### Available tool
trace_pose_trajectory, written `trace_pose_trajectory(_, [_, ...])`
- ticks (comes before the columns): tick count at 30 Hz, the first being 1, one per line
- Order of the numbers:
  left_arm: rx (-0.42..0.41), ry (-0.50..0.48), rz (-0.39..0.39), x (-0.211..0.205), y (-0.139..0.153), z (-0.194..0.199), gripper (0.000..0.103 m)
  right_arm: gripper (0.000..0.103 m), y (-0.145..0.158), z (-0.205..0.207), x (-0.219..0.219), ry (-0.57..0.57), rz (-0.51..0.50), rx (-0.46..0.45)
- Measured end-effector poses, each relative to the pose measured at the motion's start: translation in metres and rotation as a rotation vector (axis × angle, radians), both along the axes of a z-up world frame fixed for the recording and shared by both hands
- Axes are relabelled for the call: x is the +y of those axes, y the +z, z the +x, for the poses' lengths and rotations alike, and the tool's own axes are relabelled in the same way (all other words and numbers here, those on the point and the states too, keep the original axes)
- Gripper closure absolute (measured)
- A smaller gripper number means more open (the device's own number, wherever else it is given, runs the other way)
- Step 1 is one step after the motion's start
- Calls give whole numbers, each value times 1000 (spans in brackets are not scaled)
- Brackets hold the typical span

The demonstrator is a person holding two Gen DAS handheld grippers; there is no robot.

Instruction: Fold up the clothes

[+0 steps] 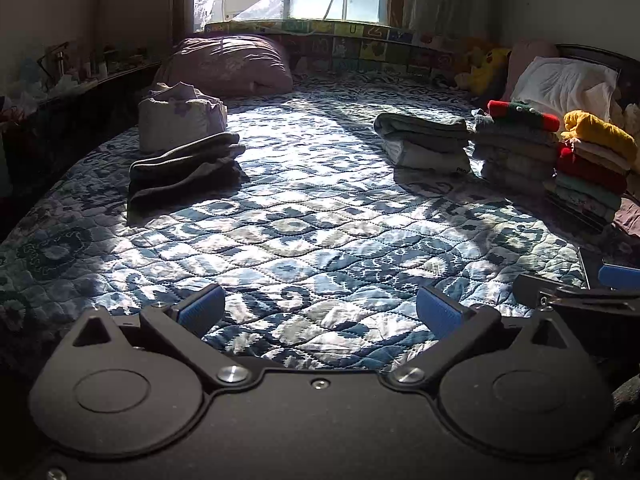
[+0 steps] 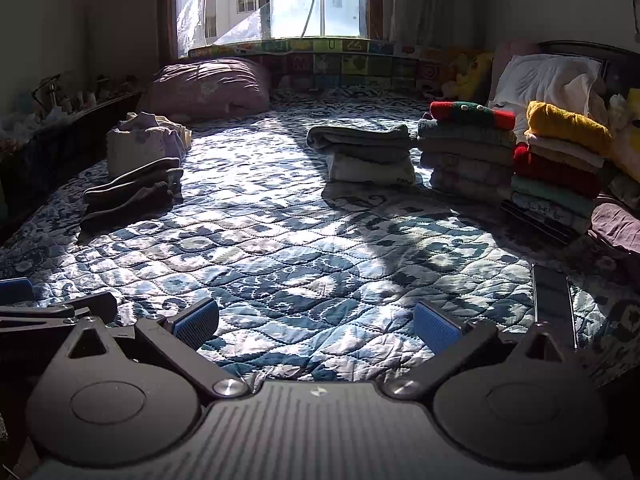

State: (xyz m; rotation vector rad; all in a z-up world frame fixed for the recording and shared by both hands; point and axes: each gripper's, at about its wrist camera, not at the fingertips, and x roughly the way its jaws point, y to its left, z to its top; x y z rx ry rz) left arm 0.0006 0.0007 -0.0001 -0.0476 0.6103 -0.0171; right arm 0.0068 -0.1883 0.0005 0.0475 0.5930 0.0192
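Five clothes piles on one bed (image 1: 320, 240): dark pile (image 1: 186, 170), pale bundle (image 1: 180, 118), grey-white pile (image 1: 426, 142), red-topped stack (image 1: 516, 148), yellow-topped stack (image 1: 592, 168). Two pillows: pink (image 1: 228, 66), white (image 1: 564, 84). Two grippers: left (image 1: 320, 312), right (image 2: 316, 322).

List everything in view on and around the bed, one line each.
Quilt: one, blue and white patterned, covering the bed.
Dark folded clothes: one pile, grey-black, left side.
Pale bundle: one, cream-lilac, behind the dark pile.
Grey-white stack: one, centre right.
Grey stack: one, red-green garment on top, right.
Colourful stack: one, yellow on top, far right.
Pink duvet: one, by the window.
White pillow: one, far right.
Phone-like dark slab: one, near right.
Left gripper: open, empty.
Right gripper: open, empty.
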Motion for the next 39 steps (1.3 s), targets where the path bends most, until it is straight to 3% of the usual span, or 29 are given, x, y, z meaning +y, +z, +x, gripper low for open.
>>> trace_pose_trajectory(4, [-7,-8,-35,8,3,2,0,0,-1,0,-1,0,-1,0])
trace_pose_trajectory(9, [-2,-4,25,-2,-2,2,0,0,-1,-1,-1,1,0,1])
trace_pose_trajectory(39, [3,5,24,-1,-4,4,0,0,-5,0,0,-2,-8,8])
